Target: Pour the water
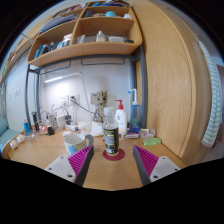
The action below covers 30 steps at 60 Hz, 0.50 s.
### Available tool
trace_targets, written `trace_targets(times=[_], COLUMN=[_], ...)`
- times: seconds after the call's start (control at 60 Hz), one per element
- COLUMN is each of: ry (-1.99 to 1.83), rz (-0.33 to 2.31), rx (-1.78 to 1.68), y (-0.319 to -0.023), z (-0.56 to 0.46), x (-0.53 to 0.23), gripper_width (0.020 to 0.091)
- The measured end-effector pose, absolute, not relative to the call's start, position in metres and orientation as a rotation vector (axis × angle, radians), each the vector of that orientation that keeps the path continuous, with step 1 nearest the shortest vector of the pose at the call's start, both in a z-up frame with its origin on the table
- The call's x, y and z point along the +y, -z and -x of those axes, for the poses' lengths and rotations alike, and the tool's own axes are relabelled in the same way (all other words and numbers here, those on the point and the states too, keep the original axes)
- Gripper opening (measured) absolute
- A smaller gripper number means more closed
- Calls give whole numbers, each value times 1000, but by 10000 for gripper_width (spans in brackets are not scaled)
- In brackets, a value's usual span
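Two white fingers with magenta pads (76, 162) reach forward over a light wooden counter (40, 150); the gripper (111, 165) stands wide open and has hold of nothing, with bare wood showing between the pads. Just ahead of the fingers, centred on the gap between them and apart from both, a dark glass bottle with a pale label (111, 133) stands upright on a small round dark-red coaster (113, 154). To its left, near the left finger's tip, sits a white cup (75, 141) — also upright on the counter. Beyond the bottle to the right stands a white spray bottle with a red trigger head (120, 115), and beside the right finger's tip lies something small and green (151, 141), too small to identify. Further back on the left, a curved metal tap (62, 108) rises near the wall among several small bottles and jars that cannot be told apart. Above all this hangs a wooden wall shelf (88, 49) carrying boxes and containers, and a tall pale wooden cabinet panel (172, 70) fills the right side — a white towel-like strip (212, 95) hangs along its far edge.
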<state>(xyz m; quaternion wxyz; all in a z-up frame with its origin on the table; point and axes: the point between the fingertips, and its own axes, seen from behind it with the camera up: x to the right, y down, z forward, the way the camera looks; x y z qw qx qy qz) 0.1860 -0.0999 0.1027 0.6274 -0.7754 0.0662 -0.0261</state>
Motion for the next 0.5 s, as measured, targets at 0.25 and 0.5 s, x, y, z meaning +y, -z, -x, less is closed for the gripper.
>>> trace_targets(times=[0.25,0.5], ry=[137,131], rz=[1766,1736], rx=[167,200], y=[-112,-117], z=[-188,-189], x=[-132,-138], gripper_width=[799,812])
